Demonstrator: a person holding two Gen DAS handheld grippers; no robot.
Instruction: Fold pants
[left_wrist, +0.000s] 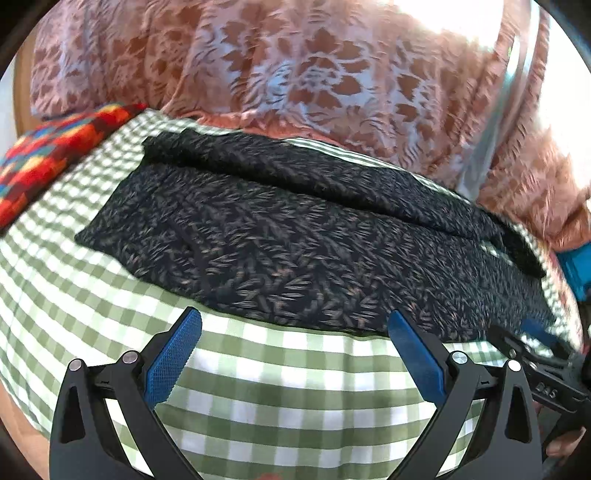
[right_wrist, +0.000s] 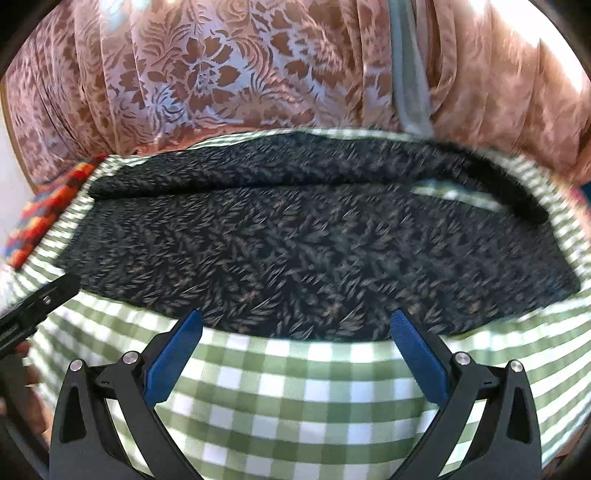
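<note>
Dark navy pants with a small leaf print (left_wrist: 295, 236) lie flat on a green and white checked cloth (left_wrist: 258, 387), with one fold running along their far side. They also show in the right wrist view (right_wrist: 314, 251). My left gripper (left_wrist: 293, 321) is open and empty, just in front of the near edge of the pants. My right gripper (right_wrist: 293, 321) is open and empty, also at the near edge, right of the left one. The right gripper's black body shows at the right of the left wrist view (left_wrist: 543, 369).
A pink floral curtain (left_wrist: 295, 62) hangs close behind the table. A red and blue patterned cloth (left_wrist: 48, 155) lies at the far left. A blue object (left_wrist: 576, 269) sits at the right edge. The left gripper's body (right_wrist: 33, 306) shows at the right wrist view's left edge.
</note>
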